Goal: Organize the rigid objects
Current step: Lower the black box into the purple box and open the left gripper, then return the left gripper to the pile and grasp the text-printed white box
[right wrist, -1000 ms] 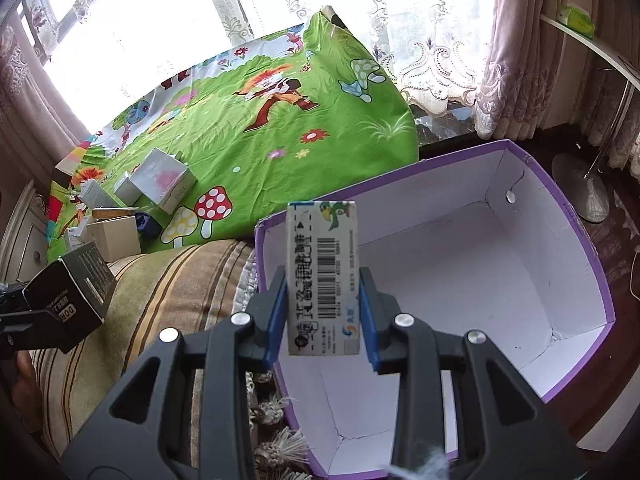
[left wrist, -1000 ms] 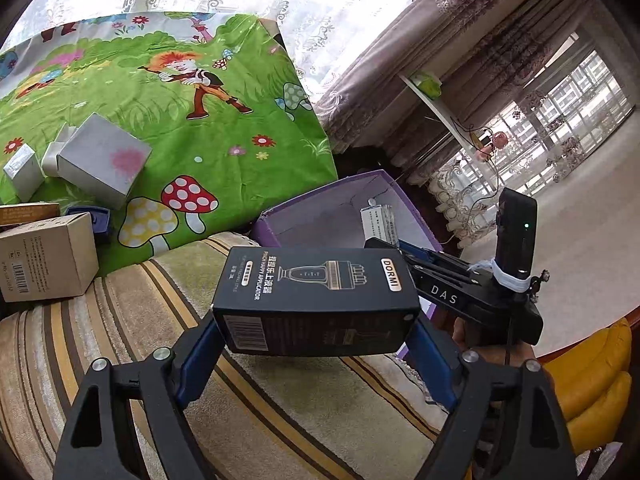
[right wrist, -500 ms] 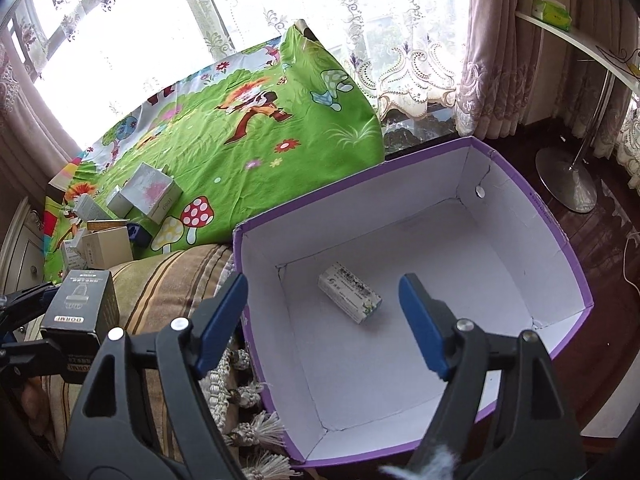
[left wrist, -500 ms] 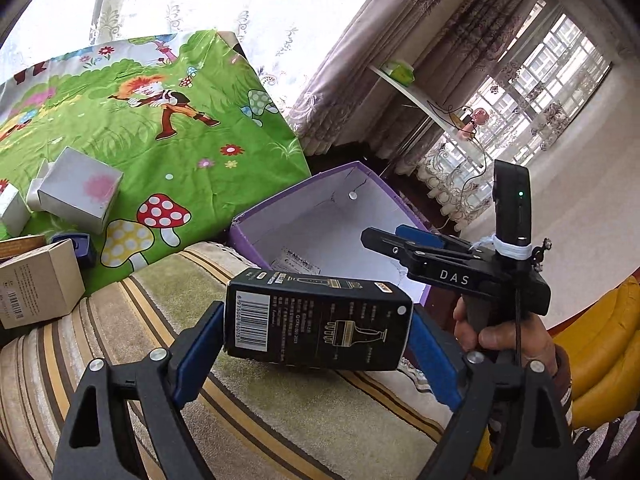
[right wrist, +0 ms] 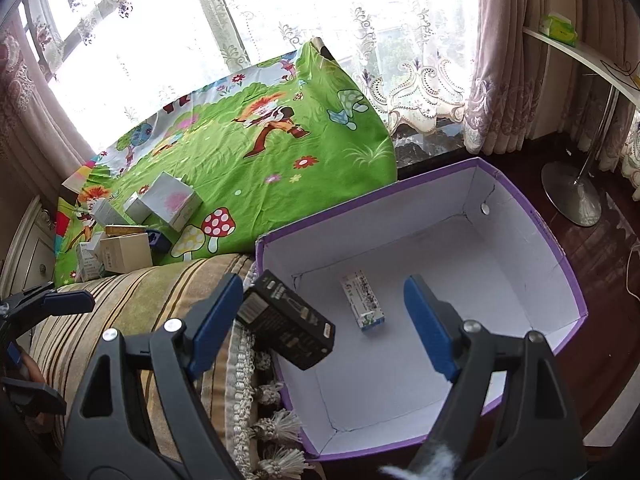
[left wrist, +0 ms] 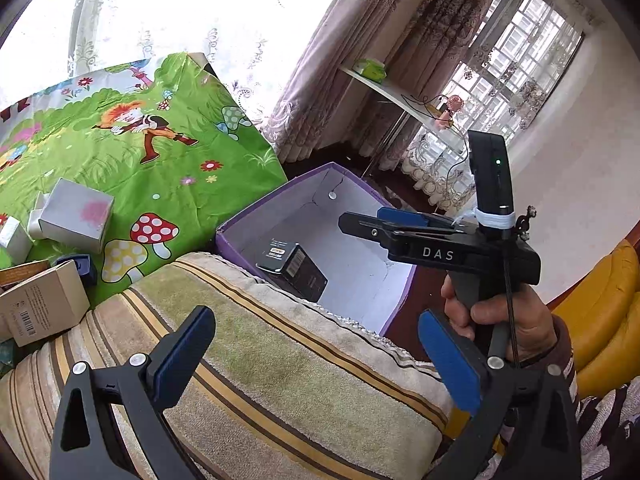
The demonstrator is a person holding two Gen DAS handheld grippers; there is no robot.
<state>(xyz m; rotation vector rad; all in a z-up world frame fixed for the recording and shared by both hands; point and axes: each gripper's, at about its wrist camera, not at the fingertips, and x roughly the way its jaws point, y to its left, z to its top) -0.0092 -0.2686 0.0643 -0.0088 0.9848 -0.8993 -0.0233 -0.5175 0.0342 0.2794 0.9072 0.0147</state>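
A purple bin (right wrist: 560, 264) with a white inside stands on the floor beside a striped cushion (left wrist: 280, 360). A black box (right wrist: 288, 320) is inside it, tilted by the near left wall; it also shows in the left wrist view (left wrist: 296, 266). A small white and green carton (right wrist: 363, 300) lies on the bin's floor. My left gripper (left wrist: 320, 356) is open and empty over the cushion. My right gripper (right wrist: 324, 320) is open and empty above the bin; it also shows in the left wrist view (left wrist: 384, 220).
Several boxes lie on the green cartoon sheet (right wrist: 256, 168) at the left: a white and pink box (right wrist: 170, 200), a tan box (right wrist: 124, 252) and smaller ones. A lamp stand (right wrist: 572, 196) stands on the dark floor at the right. A yellow seat (left wrist: 600, 320) is at the right.
My right gripper opened and dropped the white and green carton into the bin. Then my left gripper opened and the black box fell into the bin.
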